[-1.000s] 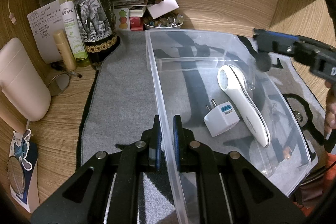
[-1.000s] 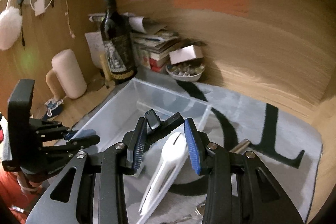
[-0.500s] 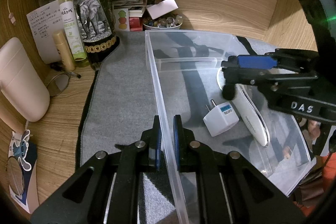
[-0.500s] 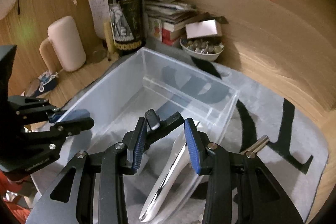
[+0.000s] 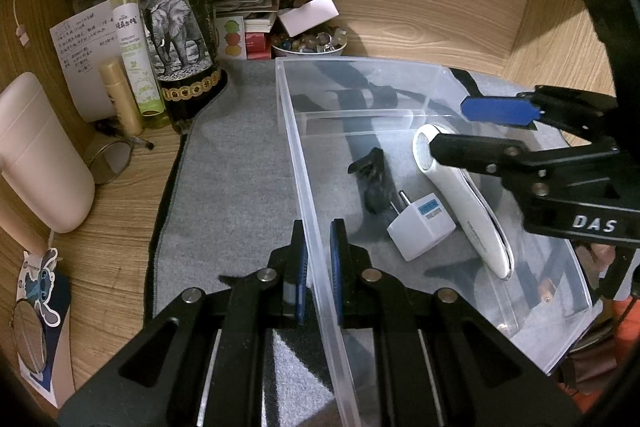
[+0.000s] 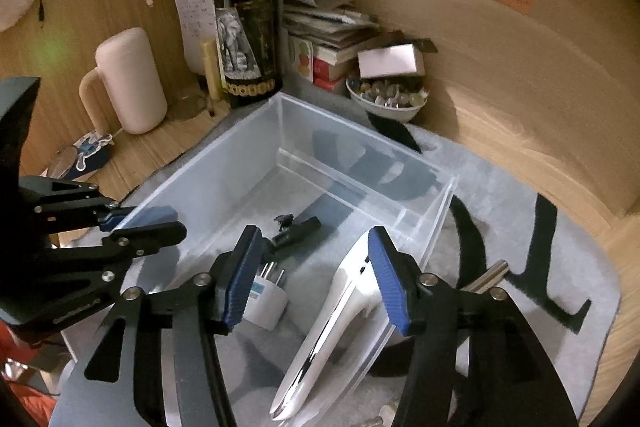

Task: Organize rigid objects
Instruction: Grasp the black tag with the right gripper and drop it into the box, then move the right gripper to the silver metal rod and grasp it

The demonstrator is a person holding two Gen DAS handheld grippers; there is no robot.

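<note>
Inside the clear bin [image 5: 440,75] lie a black clip [image 5: 372,183], a white plug [image 5: 420,227] and a white handheld device [image 5: 472,211]. Your right tongs [image 6: 316,271] have just been opening and now stand apart, empty, above them. Your left tongs [image 5: 318,259] pinch the bin's wall. A metal piece [image 6: 486,277] on the grey mat [image 6: 500,227] looks left; bottle [image 5: 176,27] and bowl [image 5: 308,45] crowd the tabletop [image 5: 112,211] beyond.

Wooden desk [image 5: 120,211] under grey mat [image 5: 236,187]
</note>
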